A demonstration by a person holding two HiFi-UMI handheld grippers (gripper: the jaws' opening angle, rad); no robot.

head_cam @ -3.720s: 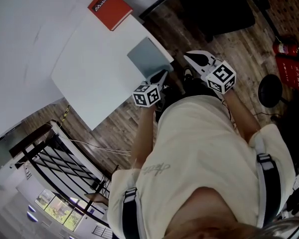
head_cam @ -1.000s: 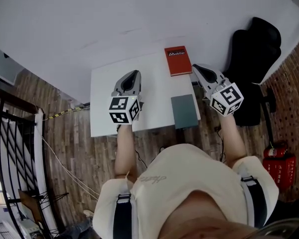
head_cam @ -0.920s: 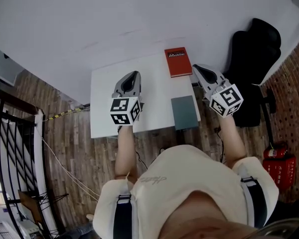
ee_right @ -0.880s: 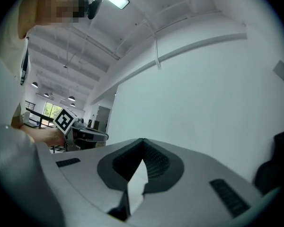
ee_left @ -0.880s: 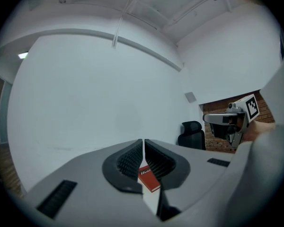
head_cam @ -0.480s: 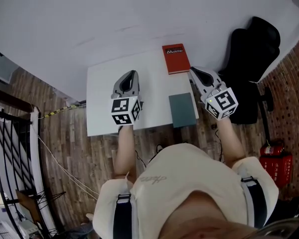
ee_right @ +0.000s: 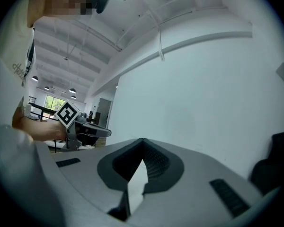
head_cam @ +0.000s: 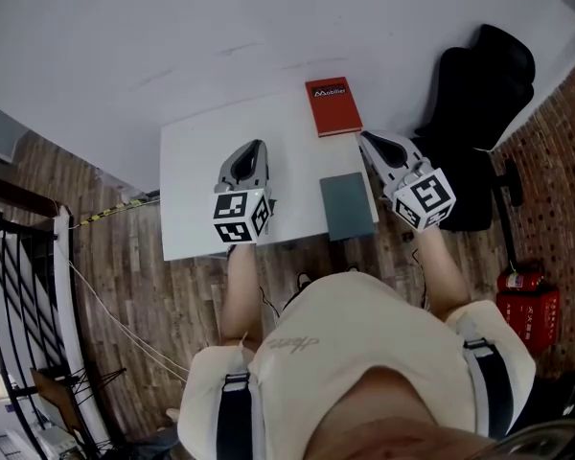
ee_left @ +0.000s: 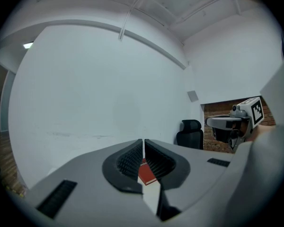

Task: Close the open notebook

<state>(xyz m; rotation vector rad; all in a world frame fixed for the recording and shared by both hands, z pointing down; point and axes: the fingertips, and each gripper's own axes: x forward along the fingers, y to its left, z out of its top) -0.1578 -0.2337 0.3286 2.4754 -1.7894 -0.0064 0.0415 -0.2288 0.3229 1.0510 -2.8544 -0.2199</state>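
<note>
Both shut, left tongs [head_cam: 254,147] hang over bare table [head_cam: 196,199], right tongs [head_cam: 365,139] at its edge beside grey notebook [head_cam: 347,205].

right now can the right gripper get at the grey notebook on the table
Probably yes: the right gripper hangs close beside the grey notebook, which lies bare at the right edge of the table, nothing between them.

The table [head_cam: 201,209] is plain white. At one o'clock on it lies a red book [head_cam: 332,108] with a dark strip and white letters along its top. At four o'clock lies the notebook [head_cam: 346,205], a dull grey-green. The left gripper [head_cam: 257,146] and right gripper [head_cam: 365,139] are grey with black ribbed pads [ee_left: 131,160] (each cube [head_cam: 235,217] has black and white squares). The floor [head_cam: 125,286] is brown wood, the chair [head_cam: 474,84] black, the shirt [head_cam: 364,353] cream.
</note>
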